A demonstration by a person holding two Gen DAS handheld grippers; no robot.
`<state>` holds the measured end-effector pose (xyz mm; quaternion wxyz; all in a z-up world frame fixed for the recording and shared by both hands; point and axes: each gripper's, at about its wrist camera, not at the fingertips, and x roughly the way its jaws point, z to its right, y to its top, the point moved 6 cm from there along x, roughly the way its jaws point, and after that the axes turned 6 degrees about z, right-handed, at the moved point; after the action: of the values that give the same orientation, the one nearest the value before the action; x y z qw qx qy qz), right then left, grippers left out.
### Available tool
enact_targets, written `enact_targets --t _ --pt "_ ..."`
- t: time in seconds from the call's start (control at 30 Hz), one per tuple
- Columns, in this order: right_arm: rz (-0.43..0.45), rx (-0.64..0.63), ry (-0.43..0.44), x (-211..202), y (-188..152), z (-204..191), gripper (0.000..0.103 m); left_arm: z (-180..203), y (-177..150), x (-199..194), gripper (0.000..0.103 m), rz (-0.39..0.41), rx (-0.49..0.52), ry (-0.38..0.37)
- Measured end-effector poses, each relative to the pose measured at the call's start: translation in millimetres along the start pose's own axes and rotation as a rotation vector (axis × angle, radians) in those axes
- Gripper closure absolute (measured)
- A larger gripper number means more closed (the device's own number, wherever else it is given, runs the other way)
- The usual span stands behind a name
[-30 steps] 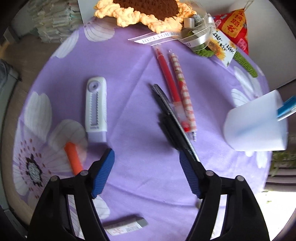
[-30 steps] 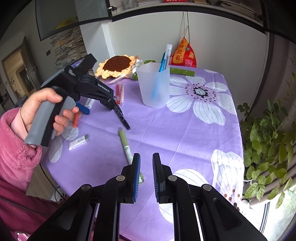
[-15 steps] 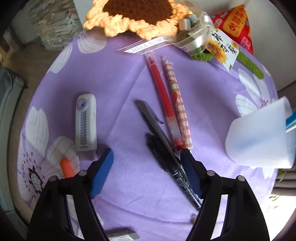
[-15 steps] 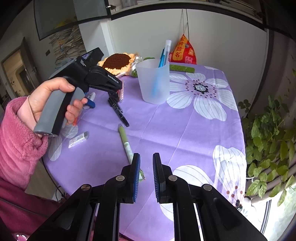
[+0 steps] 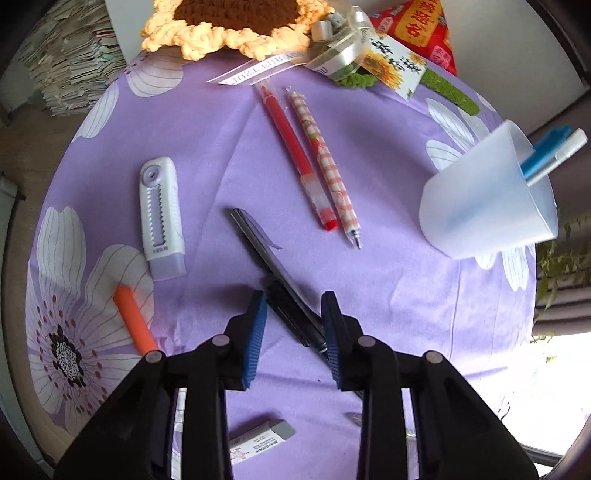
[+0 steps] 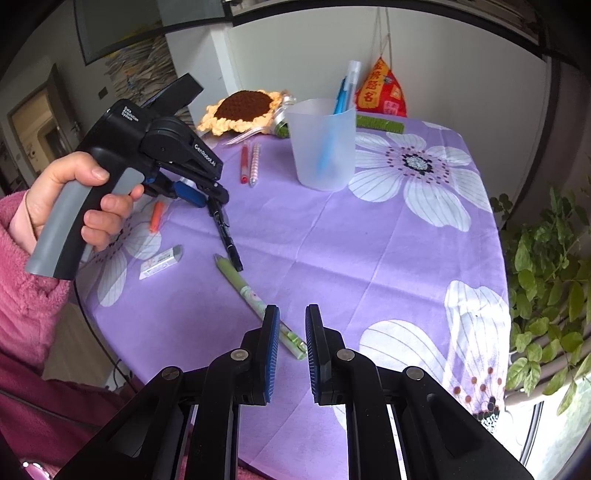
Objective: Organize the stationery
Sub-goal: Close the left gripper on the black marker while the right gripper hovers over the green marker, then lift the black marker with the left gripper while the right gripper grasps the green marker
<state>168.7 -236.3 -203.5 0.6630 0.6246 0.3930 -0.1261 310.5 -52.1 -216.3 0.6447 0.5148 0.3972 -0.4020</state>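
Note:
A black pen [image 5: 271,264] hangs tilted from my left gripper [image 5: 293,306], its tip just above the purple cloth; the pads [image 5: 258,314] press its lower end. From the right wrist view the pen [image 6: 225,232] hangs from that gripper [image 6: 201,192]. A translucent cup [image 5: 484,199] with blue pens stands at the right; it also shows in the right wrist view [image 6: 323,144]. A red pen [image 5: 295,155], a checked pen [image 5: 325,166], a correction tape [image 5: 160,214], an orange marker [image 5: 135,321] and an eraser [image 5: 260,441] lie around. My right gripper [image 6: 291,321] hovers narrowly open over a green pen [image 6: 258,299].
A crocheted sunflower [image 5: 229,22], a ribboned packet [image 5: 354,48] and a red pouch [image 5: 424,33] sit at the table's far edge. A potted plant [image 6: 550,280] stands off the right side. The person's hand [image 6: 70,199] holds the left gripper.
My left gripper has narrowed from wide open onto the black pen and lifted its end. The right gripper has stayed still.

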Motion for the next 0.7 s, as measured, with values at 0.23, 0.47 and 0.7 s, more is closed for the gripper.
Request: enact_targets --t 0.23,0.47,0.7 --pt "-0.041 -0.037 0.017 11.7 -5.4 -15.0 0.086 44.5 -3.7 9.4 0.077 -0.004 0.184 -0.083" --pt "-0.041 -0.025 0.010 5.8 -8.0 -11.6 0.078 71.1 -15.4 4.7 0.075 0.014 0.279 -0.110" --pt "-0.059 -0.035 0.036 11.3 -10.9 -15.4 0.077 52.4 -38.8 -10.4 0.073 -0.008 0.255 -0.087"
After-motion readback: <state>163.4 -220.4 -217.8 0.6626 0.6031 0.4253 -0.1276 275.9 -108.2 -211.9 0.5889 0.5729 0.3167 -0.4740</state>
